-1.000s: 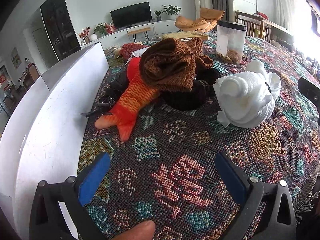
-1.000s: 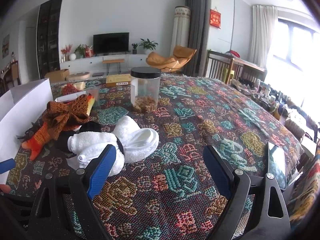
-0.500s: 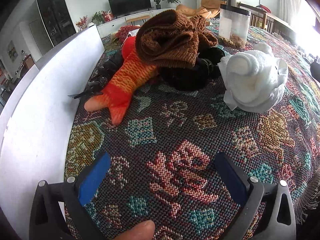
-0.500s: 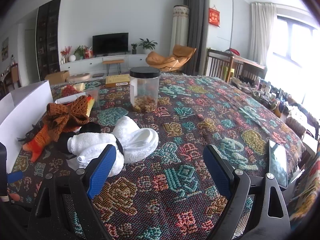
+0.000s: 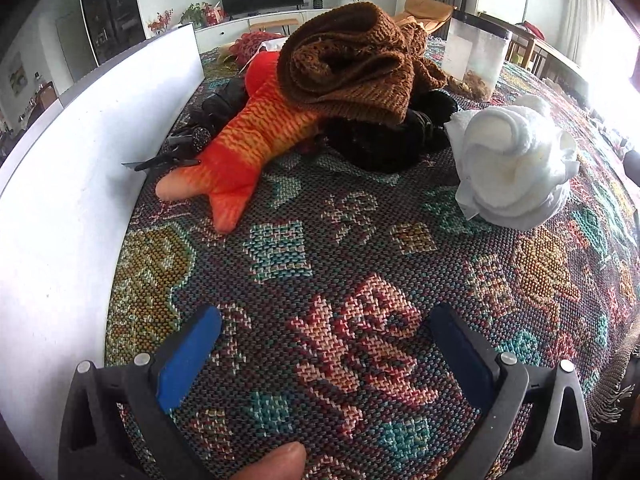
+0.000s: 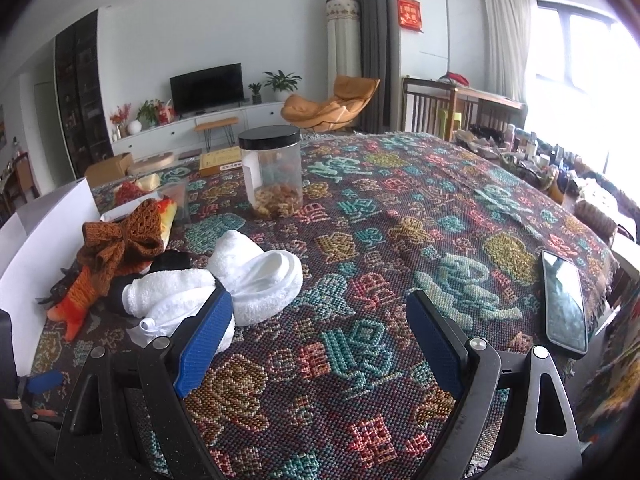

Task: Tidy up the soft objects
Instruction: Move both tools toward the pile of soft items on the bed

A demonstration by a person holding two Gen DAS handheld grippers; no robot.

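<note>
1. While both jaws gape empty, the left hand-held gripper (image 5: 326, 344) hangs short of the soft pile on the table (image 5: 400, 280); the right hand-held gripper (image 6: 320, 332) idles near the white towel (image 6: 240, 284).
2. Pinching the brown knit (image 5: 348, 60) could drag the orange fish (image 5: 248, 148) beneath it.
3. A snag might tip the jar (image 6: 274, 172).

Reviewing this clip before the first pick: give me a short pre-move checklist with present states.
1. Left gripper open and empty: ok.
2. Right gripper open and empty: ok.
3. Orange plush fish free to lift: not ok, brown knit scarf lies on it.
4. White towel unobstructed on the tablecloth: ok.
5. White box has room inside: cannot tell.
</note>
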